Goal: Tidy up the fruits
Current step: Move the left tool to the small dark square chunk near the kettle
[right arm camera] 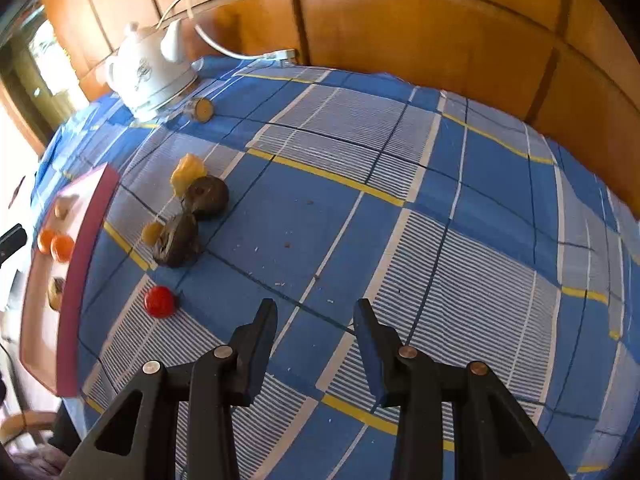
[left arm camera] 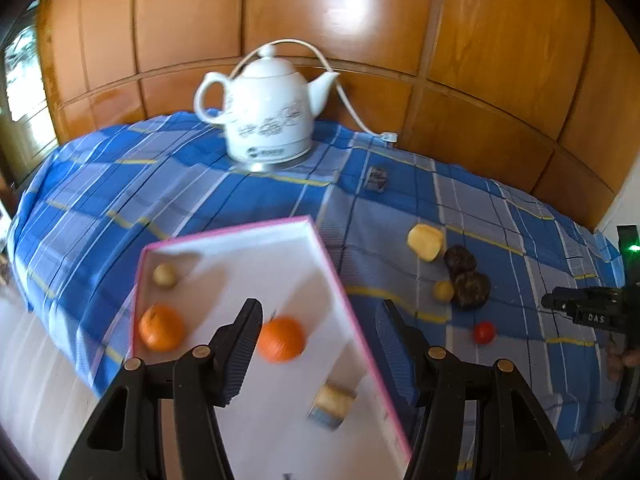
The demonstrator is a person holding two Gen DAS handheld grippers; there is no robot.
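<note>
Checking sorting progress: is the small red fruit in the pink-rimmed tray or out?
Out. The red fruit lies on the blue checked cloth, apart from the tray.

A white kettle [left arm camera: 267,114] stands at the far edge of the blue checked cloth [right arm camera: 400,184], its cord [left arm camera: 352,108] trailing right along the wood panelling [left arm camera: 500,60].

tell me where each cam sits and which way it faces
Left wrist: on the left gripper, angled down over the pink-rimmed tray toward the kettle; both open fingers show.
Right wrist: on the right gripper, angled down over the blue checked cloth; open fingers show.
Shared: kettle, tray, red tomato, cloth.
</note>
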